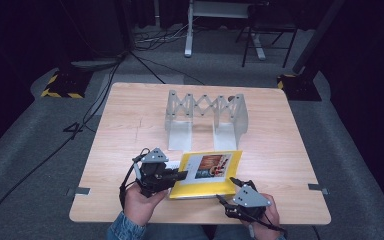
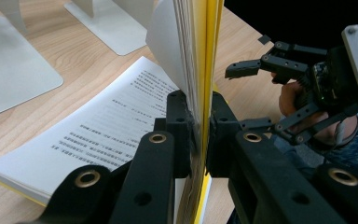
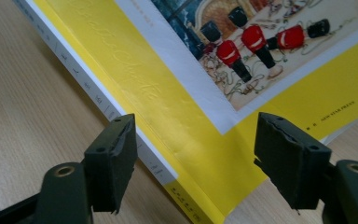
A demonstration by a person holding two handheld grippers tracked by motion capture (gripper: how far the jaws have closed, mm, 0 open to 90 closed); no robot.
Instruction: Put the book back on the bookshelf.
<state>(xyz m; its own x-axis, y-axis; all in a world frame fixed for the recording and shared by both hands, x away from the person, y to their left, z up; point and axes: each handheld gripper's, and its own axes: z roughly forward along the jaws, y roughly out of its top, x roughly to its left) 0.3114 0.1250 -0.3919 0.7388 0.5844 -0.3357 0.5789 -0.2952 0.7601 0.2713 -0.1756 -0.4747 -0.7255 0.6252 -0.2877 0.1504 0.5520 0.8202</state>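
A yellow book point(image 1: 207, 175) with a picture on its cover lies at the table's front middle. My left gripper point(image 1: 180, 175) holds its left edge. In the left gripper view this gripper point(image 2: 200, 126) is shut on the yellow cover and a bunch of pages point(image 2: 196, 46), lifted upright above a printed page point(image 2: 107, 126) that lies flat. My right gripper point(image 1: 227, 190) stands open just off the book's front right corner, touching nothing. Its jaws point(image 3: 196, 158) are spread wide over the yellow cover point(image 3: 168, 93) near the spine. It appears open in the left gripper view too point(image 2: 249, 95).
A grey metal expanding book rack point(image 1: 205, 117) stands just behind the book, its flat base plates point(image 2: 14, 65) close to the open page. The wooden table point(image 1: 280, 145) has bare room at left and right. Cables and stands are on the floor beyond.
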